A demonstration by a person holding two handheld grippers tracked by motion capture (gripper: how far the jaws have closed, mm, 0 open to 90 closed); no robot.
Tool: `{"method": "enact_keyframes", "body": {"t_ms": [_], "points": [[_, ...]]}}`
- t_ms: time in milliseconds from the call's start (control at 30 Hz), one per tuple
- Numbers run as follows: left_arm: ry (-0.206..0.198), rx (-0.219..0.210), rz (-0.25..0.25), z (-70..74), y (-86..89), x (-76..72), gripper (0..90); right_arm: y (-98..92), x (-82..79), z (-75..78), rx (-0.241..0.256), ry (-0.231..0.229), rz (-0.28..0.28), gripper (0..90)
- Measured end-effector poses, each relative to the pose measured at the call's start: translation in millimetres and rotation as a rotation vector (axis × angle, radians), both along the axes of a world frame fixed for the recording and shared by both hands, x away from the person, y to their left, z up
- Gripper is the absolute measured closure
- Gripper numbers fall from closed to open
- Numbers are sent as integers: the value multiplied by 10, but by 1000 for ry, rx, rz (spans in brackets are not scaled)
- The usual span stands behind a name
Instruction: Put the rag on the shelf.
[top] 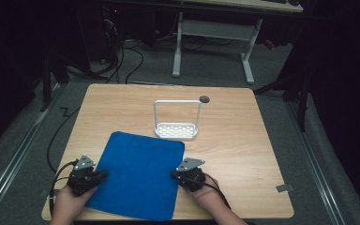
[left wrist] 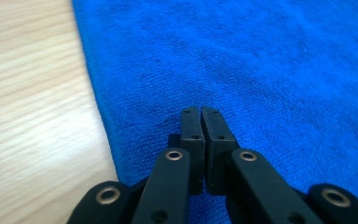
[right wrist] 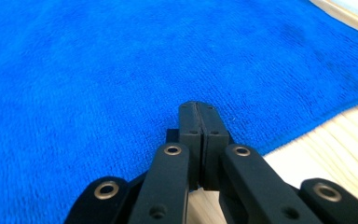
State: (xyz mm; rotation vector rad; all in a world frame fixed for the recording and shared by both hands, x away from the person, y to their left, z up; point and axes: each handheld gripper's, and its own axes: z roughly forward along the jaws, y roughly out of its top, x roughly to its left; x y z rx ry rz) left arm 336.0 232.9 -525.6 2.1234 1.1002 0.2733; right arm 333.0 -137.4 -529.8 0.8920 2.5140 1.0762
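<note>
Blue cloth (top: 138, 176) lay low in the high view; left gripper (top: 104, 174) and right gripper (top: 173, 174), jaws closed empty, met its side edges.

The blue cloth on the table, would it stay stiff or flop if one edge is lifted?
The blue terry cloth lies flat against the wooden table, so it is probably floppy and would drape. Its fuzzy pile suggests it is light and grippy, likelier to bunch than slide when pushed.

cloth (top: 138, 176): blue, matt, fuzzy terry nap. table (top: 243, 136): pale wood grain, smooth, slight sheen. rack (top: 176, 123): white, smooth, perforated base. gripper jaws: black matt w/ metal rivets.
</note>
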Motion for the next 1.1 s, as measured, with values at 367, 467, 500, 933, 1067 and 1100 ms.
{"method": "enact_keyframes", "body": {"t_ms": [367,467,500,933,1067,1100], "points": [[23,-20,-177,7,-458,-92,885,-420,-142,3,17,17,-98,900],[32,-32,-218,4,-554,-106,885,-522,-184,5,18,17,-118,900],[37,-36,-229,4,-575,-105,885,-559,-206,7,20,19,-130,900],[45,-71,-330,-14,-919,-146,869,-918,-383,39,-11,22,-192,900],[33,-80,-354,-26,-1014,-176,849,-1066,-400,39,-12,17,-223,900],[30,-87,-357,-31,-1038,-180,844,-1086,-401,40,-11,20,-232,900]]}}
